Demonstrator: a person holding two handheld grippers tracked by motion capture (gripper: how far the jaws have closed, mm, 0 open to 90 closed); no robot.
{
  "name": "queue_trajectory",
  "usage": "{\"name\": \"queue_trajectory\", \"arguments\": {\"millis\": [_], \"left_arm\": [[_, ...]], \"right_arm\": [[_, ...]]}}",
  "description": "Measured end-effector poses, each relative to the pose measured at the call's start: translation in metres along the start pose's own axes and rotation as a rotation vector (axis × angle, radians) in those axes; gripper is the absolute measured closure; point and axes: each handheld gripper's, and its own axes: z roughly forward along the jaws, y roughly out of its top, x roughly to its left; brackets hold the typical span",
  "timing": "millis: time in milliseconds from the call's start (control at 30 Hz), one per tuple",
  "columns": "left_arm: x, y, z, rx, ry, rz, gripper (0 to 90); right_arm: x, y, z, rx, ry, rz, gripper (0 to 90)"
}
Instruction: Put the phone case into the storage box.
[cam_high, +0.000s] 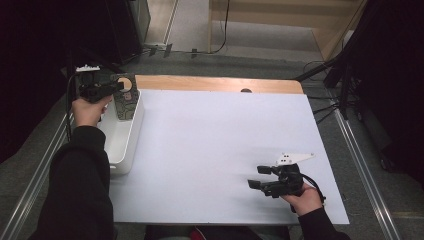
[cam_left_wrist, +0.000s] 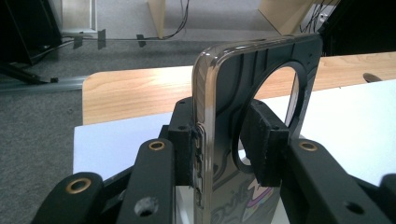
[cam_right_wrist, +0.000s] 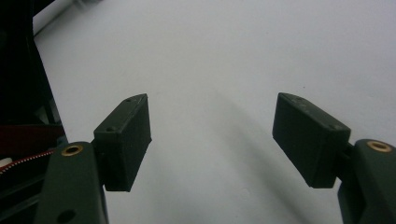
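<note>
A dark phone case (cam_high: 125, 102) with a clear rim, a round hole and a printed drawing stands upright over the far end of a white bin (cam_high: 120, 150) at the table's left. My left gripper (cam_high: 119, 87) has it from the left. In the left gripper view its pads (cam_left_wrist: 184, 140) lie against both faces of the phone case (cam_left_wrist: 219, 93), which rises between the left gripper's (cam_left_wrist: 222, 140) jaws. My right gripper (cam_high: 255, 176) rests low over the white sheet (cam_high: 210, 140) at the near right. Its jaws stand open, with nothing in the right gripper (cam_right_wrist: 212, 135).
The white sheet covers most of a wooden table (cam_high: 215, 83), whose far edge shows a small dark notch (cam_high: 245, 90). Dark stands and cables (cam_high: 340, 85) crowd the floor at the right. A metal rail (cam_high: 365, 175) runs along the table's right side.
</note>
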Motion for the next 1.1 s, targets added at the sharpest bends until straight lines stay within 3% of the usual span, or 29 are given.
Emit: {"name": "queue_trajectory", "arguments": {"millis": [267,367,733,1100], "left_arm": [[0.001,0.000,0.002,0.008,-0.007,-0.022,52.7],[0.000,0.000,0.002,0.011,-0.005,-0.010,52.5],[0.004,0.000,0.002,0.006,-0.039,-0.054,31.4],[0.005,0.003,-0.009,0.026,-0.023,-0.057,30.8]], "right_arm": [[0.000,0.000,0.000,0.002,0.001,0.000,26.8],[0.000,0.000,0.001,0.002,0.001,-0.002,26.8],[0.000,0.001,0.001,0.002,0.003,-0.002,26.8],[0.000,0.001,0.000,0.003,0.003,-0.002,26.8]]}}
